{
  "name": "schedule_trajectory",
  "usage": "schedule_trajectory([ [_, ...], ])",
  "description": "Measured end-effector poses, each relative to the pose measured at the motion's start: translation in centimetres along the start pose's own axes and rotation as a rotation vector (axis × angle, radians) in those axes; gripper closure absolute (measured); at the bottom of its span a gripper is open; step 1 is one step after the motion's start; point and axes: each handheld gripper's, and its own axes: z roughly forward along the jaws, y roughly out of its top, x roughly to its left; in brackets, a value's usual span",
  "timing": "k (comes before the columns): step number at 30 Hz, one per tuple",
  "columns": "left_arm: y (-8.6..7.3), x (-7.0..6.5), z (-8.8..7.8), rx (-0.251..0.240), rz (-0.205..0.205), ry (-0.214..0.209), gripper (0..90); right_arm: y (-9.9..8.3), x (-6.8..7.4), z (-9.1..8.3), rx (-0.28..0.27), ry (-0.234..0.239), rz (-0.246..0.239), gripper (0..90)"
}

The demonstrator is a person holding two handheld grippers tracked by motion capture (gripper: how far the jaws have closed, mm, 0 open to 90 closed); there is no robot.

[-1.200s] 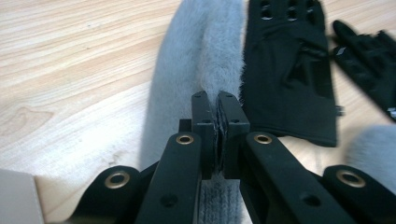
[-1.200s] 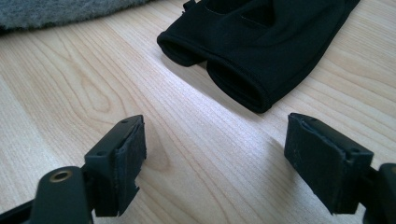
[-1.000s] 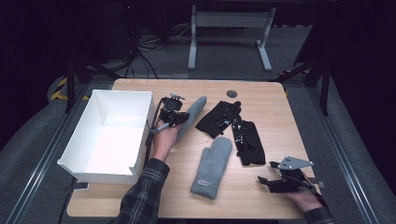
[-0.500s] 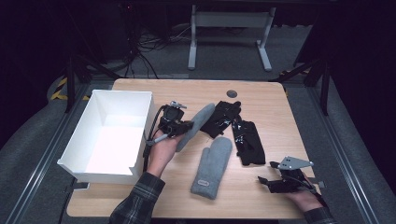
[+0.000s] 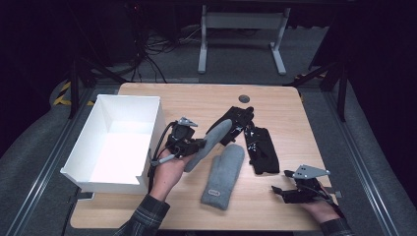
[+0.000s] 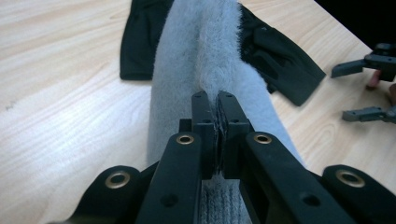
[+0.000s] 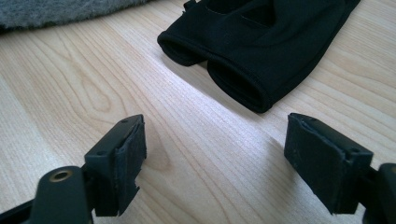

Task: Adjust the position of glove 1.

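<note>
My left gripper (image 5: 198, 144) is shut on the cuff end of a grey fleece mitten (image 5: 212, 139), which slants up and right just above the table. In the left gripper view the jaws (image 6: 215, 99) pinch the mitten (image 6: 208, 60) edge-on. A second grey mitten (image 5: 224, 175) lies flat near the front middle. Two black gloves lie beyond: one (image 5: 236, 119) under the held mitten's tip, the other (image 5: 261, 149) to its right. My right gripper (image 5: 283, 190) stands open low at the front right; its jaws (image 7: 215, 144) are empty, facing a black glove (image 7: 261, 42).
A white open box (image 5: 130, 100) stands at the table's left side, next to my left hand. A round dark grommet (image 5: 243, 98) sits at the far middle of the wooden table (image 5: 196, 101). Bare wood lies between my right gripper and the black glove.
My left gripper has carried the grey mitten toward the near edge and slightly right, away from the far black glove. The right gripper has stayed still.
</note>
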Motion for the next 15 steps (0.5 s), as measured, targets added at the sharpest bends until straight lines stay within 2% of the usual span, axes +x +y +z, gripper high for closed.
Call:
schedule_trajectory([
  [3, -0.4, -0.3, -0.3, 0.008, 0.008, 0.004, 87.9, 0.0, 0.0, 0.0, 0.0, 0.0, 0.0, 21.5],
  [4, -0.5, -0.4, -0.3, 0.012, 0.015, 0.022, 87.9, 0.0, 0.0, 0.0, 0.0, 0.0, 0.0, 21.5],
  [6, -0.7, -0.5, -0.4, 0.016, 0.018, 0.026, 87.9, 0.0, 0.0, 0.0, 0.0, 0.0, 0.0, 21.5],
  [15, -2.2, -0.4, -1.1, 0.02, -0.008, 0.043, 87.9, 0.0, 0.0, 0.0, 0.0, -0.001, 0.001, 21.5],
])
